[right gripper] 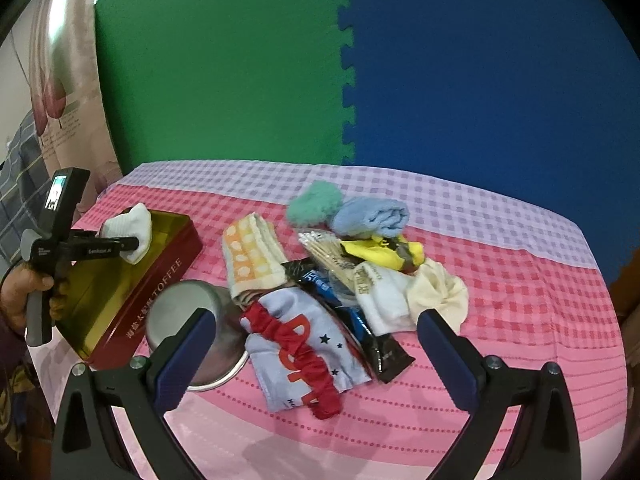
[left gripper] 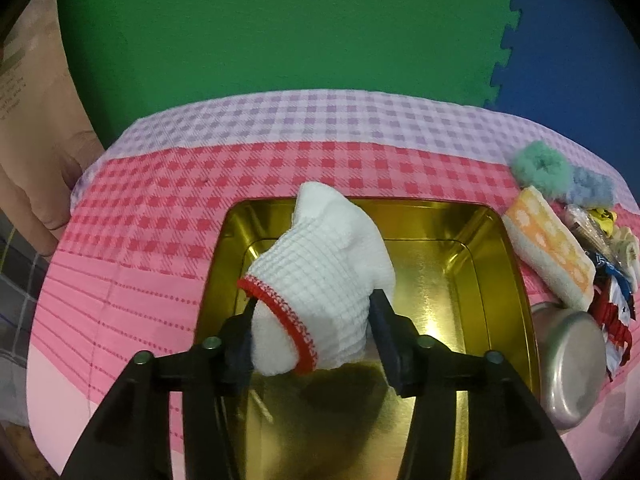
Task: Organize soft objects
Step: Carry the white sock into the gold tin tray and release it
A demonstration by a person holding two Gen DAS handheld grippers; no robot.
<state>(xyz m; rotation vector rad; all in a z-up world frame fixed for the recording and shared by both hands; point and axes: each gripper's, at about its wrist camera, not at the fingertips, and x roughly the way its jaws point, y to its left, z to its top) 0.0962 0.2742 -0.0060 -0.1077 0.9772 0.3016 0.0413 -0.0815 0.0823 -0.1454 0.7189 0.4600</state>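
Note:
My left gripper (left gripper: 316, 320) is shut on a white sock with a red cuff (left gripper: 320, 276) and holds it over the open gold-lined toffee tin (left gripper: 496, 280). The right wrist view shows the same sock (right gripper: 130, 226) above the red tin (right gripper: 160, 280). My right gripper (right gripper: 316, 340) is open and empty, above a pile of soft things: an orange dotted towel (right gripper: 252, 256), a red scrunchie (right gripper: 308, 356) on a light blue cloth (right gripper: 280, 312), a white sock (right gripper: 384, 296), a cream bow (right gripper: 440, 292), a blue towel (right gripper: 372, 216) and a teal scrunchie (right gripper: 314, 200).
A metal pot (right gripper: 200, 320) lies on its side between tin and pile. A dark snack packet (right gripper: 376, 344), a bag of sticks (right gripper: 328, 256) and a yellow item (right gripper: 380, 252) lie in the pile. The checked pink cloth (right gripper: 520, 320) covers the table. Green and blue foam mats stand behind.

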